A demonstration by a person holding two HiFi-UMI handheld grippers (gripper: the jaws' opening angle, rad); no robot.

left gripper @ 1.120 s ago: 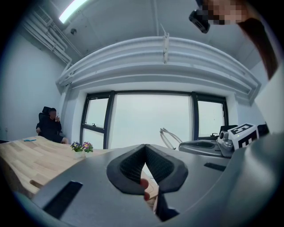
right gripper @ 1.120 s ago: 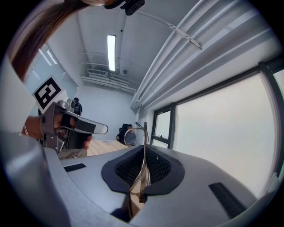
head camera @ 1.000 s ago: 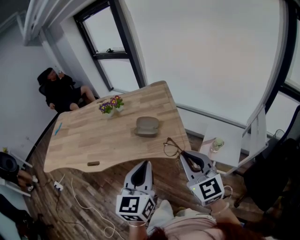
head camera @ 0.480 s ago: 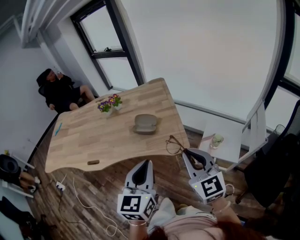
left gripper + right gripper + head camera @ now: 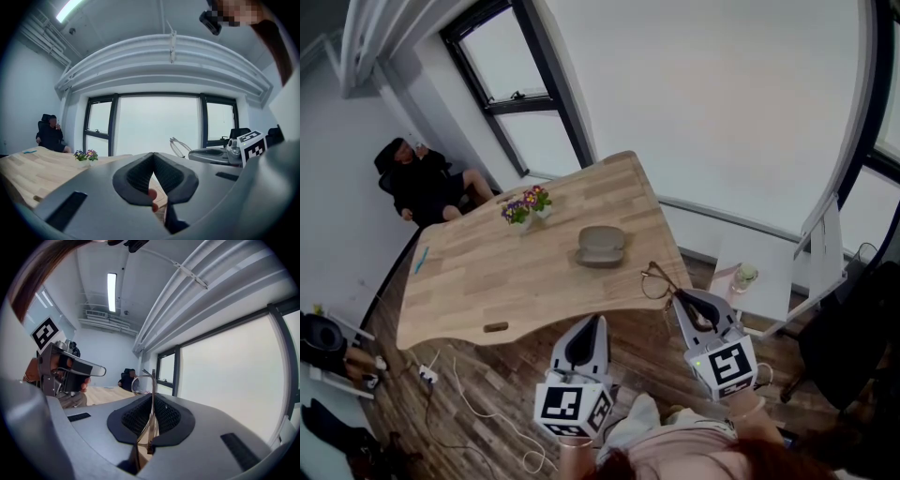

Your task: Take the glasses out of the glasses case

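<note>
Hardly anything has shifted in the last second: the right hand-held gripper [image 5: 680,298] still holds the glasses [image 5: 659,281] in the air off the near right edge of the desk [image 5: 487,272]. Its jaws are clamped on one thin temple arm, and the lenses stick out past the tips. The glasses case [image 5: 601,246] sits on the desk to the left, well apart from them. The left hand-held gripper [image 5: 596,323] hangs lower, jaws pressed together on nothing.

Glasses [image 5: 657,282] common to all three views
</note>
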